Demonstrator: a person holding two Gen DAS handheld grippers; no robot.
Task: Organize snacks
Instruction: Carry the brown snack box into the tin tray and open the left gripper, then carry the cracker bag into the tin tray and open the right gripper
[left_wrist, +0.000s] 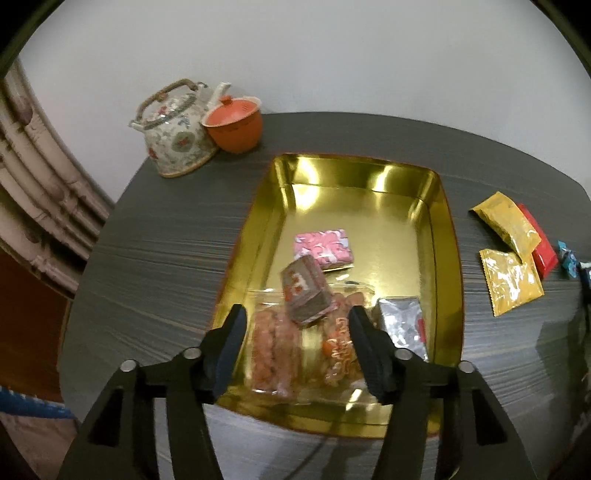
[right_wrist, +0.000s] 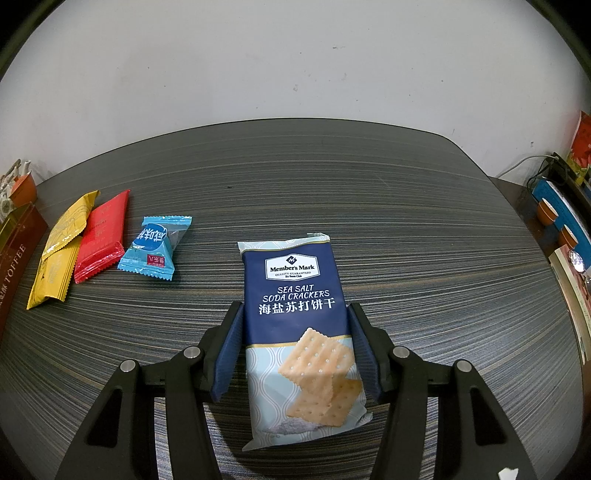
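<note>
So we're hovering our left gripper (left_wrist: 295, 325) over the gold tin (left_wrist: 447, 236), fingers spread and pinching nothing. Right under it a brown wrapped block (left_wrist: 304, 291) is lying tilted on top of the clear bags of orange snacks (left_wrist: 273, 354) at the near end of the tin. We're also seeing a pink packet (left_wrist: 322, 248) flat around the middle of the tin floor and a silver pouch (left_wrist: 402, 328) in the near right corner.

Our right gripper (right_wrist: 293, 325) is pinching the blue soda cracker pack (right_wrist: 295, 295), pads pressing on both long sides, with the pack's top end pointing away from us over the grey striped table (right_wrist: 406, 221).

Off to the left of that, two yellow packets (right_wrist: 62, 243), a red packet (right_wrist: 101, 240) and a light blue candy (right_wrist: 153, 243) are sitting in a loose row, the first three overlapping. A floral teapot (left_wrist: 177, 129) and an orange lidded cup (left_wrist: 234, 123) are touching at the far corner of the table.
</note>
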